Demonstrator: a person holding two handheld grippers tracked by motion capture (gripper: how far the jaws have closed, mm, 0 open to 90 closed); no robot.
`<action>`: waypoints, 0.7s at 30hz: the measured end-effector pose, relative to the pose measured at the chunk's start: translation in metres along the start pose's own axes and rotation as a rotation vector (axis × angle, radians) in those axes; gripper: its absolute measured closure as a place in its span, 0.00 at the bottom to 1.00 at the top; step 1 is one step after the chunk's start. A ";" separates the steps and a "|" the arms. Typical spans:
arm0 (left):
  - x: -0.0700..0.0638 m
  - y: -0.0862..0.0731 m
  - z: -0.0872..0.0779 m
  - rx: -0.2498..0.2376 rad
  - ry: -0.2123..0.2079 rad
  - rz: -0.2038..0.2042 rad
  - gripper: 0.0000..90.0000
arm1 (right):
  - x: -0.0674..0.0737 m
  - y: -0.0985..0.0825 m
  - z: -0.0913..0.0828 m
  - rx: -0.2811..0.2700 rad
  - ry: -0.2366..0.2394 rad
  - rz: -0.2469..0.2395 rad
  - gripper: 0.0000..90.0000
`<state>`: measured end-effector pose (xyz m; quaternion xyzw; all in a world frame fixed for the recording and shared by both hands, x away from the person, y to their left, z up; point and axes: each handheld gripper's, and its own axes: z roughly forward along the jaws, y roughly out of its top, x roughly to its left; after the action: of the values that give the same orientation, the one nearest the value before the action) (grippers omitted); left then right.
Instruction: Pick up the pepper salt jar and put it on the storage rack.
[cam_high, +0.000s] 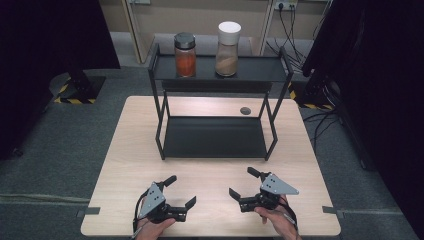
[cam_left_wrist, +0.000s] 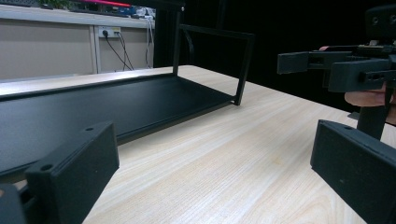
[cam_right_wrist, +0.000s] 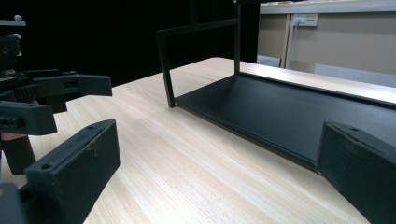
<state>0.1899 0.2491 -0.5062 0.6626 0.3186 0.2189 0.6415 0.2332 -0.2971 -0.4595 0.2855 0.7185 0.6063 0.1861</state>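
A black two-tier rack (cam_high: 218, 68) stands at the far middle of the wooden table (cam_high: 130, 150). On its top shelf are a jar of orange powder with a dark lid (cam_high: 185, 55) and a taller jar of tan powder with a white lid (cam_high: 228, 48). Its bottom shelf (cam_left_wrist: 93, 105) (cam_right_wrist: 280, 107) is bare. Near the front edge, my left gripper (cam_high: 182, 190) (cam_left_wrist: 212, 172) and right gripper (cam_high: 242, 182) (cam_right_wrist: 217, 172) are both open and hold nothing. They face each other across a short gap, with a hand behind each. Each gripper view also catches the other gripper, the right gripper (cam_left_wrist: 336, 65) and the left gripper (cam_right_wrist: 46, 93).
A small dark round disc (cam_high: 245, 110) sits in the tabletop behind the rack's right leg. Bare wood lies between the rack and the grippers. Black stands with hazard-striped feet (cam_high: 75, 95) flank the table, and cables (cam_high: 292, 35) hang from wall sockets at the back.
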 end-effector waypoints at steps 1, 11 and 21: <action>0.000 0.000 0.000 0.000 0.000 0.000 0.00 | 0.000 0.000 0.000 0.000 0.000 -0.001 0.00; 0.000 0.000 0.000 -0.001 0.000 0.000 0.00 | 0.000 -0.001 0.000 0.003 -0.001 0.002 0.00; 0.000 0.001 0.000 -0.001 0.000 0.003 0.00 | 0.000 -0.001 0.000 0.003 0.001 0.003 0.00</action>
<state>0.1899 0.2494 -0.5057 0.6626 0.3176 0.2198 0.6417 0.2332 -0.2970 -0.4605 0.2868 0.7191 0.6056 0.1844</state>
